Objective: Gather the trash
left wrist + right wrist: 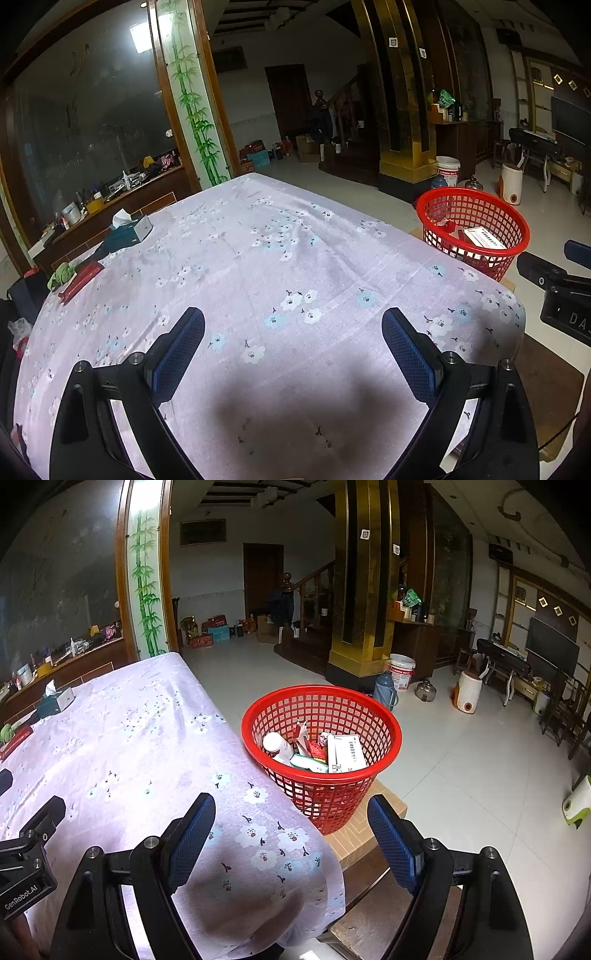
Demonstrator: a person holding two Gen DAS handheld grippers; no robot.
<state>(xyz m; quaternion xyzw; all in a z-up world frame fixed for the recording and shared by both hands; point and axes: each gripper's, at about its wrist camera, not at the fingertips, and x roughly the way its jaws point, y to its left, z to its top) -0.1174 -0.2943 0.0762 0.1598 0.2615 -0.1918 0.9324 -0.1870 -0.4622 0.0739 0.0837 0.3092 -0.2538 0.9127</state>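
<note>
A red mesh basket [325, 794] stands on a low tiled stool beside the table's right edge. It holds a white box [345, 753], a white bottle [277, 744] and several small packets. The same basket [476, 225] shows at the right in the left wrist view. My right gripper [291, 812] hangs open over the table's corner, nothing between its blue pads. Over the flowered lilac tablecloth [258, 258] my left gripper [293, 326] is open and empty. At the table's far left lie a red packet [79, 278] and a green cloth [61, 275].
A teal tissue box [129, 230] sits at the table's far left edge. On the white tiled floor behind the basket stand a blue thermos [384, 690], a white bucket [400, 670] and a kettle [424, 690]. A gold pillar [364, 590] rises behind them.
</note>
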